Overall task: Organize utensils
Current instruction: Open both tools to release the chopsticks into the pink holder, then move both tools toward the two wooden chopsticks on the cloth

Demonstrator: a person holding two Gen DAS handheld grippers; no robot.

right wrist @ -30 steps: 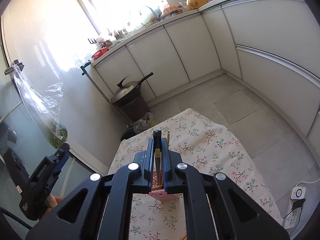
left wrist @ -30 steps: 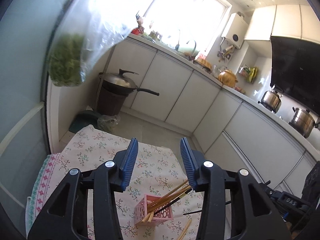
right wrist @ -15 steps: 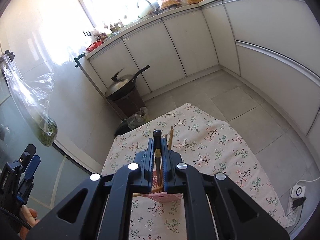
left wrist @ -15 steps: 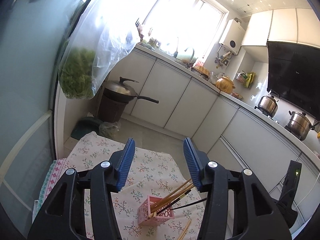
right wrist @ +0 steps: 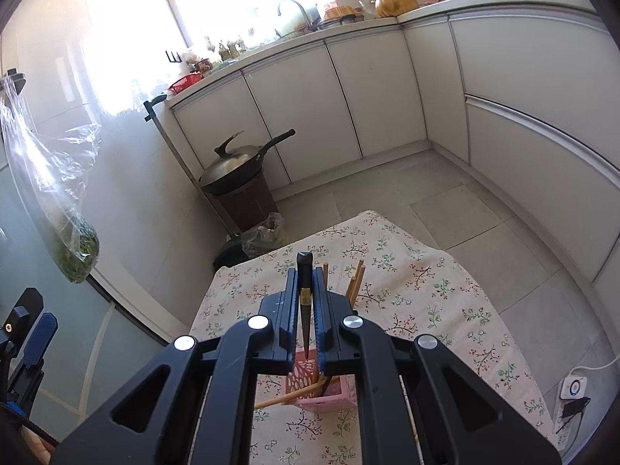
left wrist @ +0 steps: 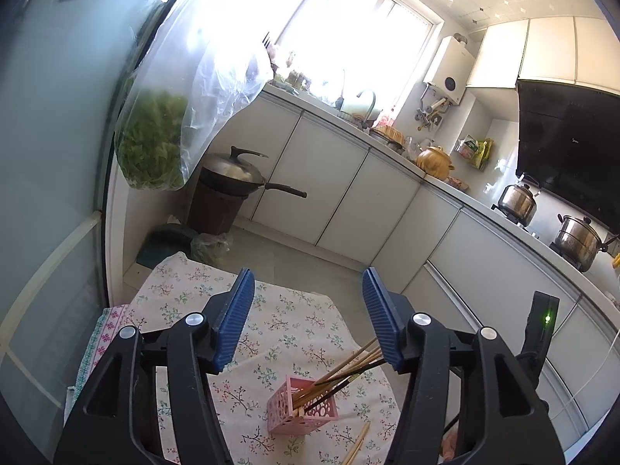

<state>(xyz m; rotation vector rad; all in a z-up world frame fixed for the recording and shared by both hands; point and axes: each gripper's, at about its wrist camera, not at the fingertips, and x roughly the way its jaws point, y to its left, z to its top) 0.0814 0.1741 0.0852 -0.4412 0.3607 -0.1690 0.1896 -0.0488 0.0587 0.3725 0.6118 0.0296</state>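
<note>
Above pink basket [right wrist: 327, 385]: right gripper [right wrist: 308, 302] tilted down, clamping black chopstick [right wrist: 304, 294]; left gripper [left wrist: 308, 317] (jaws just widening) empty.

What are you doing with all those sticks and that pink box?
A person is tidying chopsticks into the pink basket on the flowery tablecloth. The right gripper is shut on a dark chopstick, held above the basket. The left gripper is empty, and its jaws have just been opening. A few loose chopsticks lie beside the basket.

Both wrist views overlook pink holder [left wrist: 301, 405] [right wrist: 321, 383] closely.
</note>
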